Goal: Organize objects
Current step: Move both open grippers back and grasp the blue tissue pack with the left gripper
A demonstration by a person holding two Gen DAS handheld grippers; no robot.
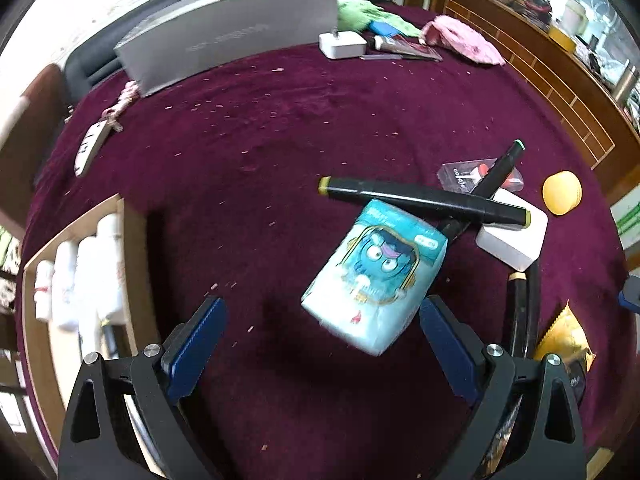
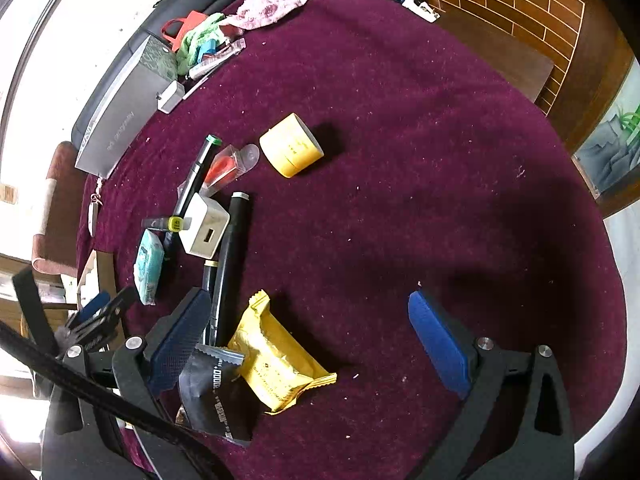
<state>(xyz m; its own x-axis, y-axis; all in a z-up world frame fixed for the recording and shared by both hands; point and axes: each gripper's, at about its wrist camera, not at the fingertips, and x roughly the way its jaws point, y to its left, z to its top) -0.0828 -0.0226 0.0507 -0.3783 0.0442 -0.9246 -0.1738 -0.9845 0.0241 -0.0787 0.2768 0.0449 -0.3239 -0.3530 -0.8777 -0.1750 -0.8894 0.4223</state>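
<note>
On the maroon cloth lies a pale blue tissue pack (image 1: 374,276), tilted, between the wide-apart fingers of my left gripper (image 1: 322,304) and close to the right finger; neither pad presses on it. Two black markers (image 1: 424,200) cross behind it, resting on a white charger cube (image 1: 516,240). My right gripper (image 2: 309,296) is open over a yellow snack packet (image 2: 276,360), which lies by its left finger, with a black packet (image 2: 216,392) overlapping it. The left gripper (image 2: 100,312) shows at the right wrist view's left edge, beside the tissue pack (image 2: 148,266).
A cardboard box (image 1: 132,248) holding white bottles stands at the left. A long grey box (image 1: 232,32), a white adapter (image 1: 342,44) and pink and green cloths sit at the back. A yellow round container (image 2: 291,145) and a black pen (image 2: 228,260) lie mid-table.
</note>
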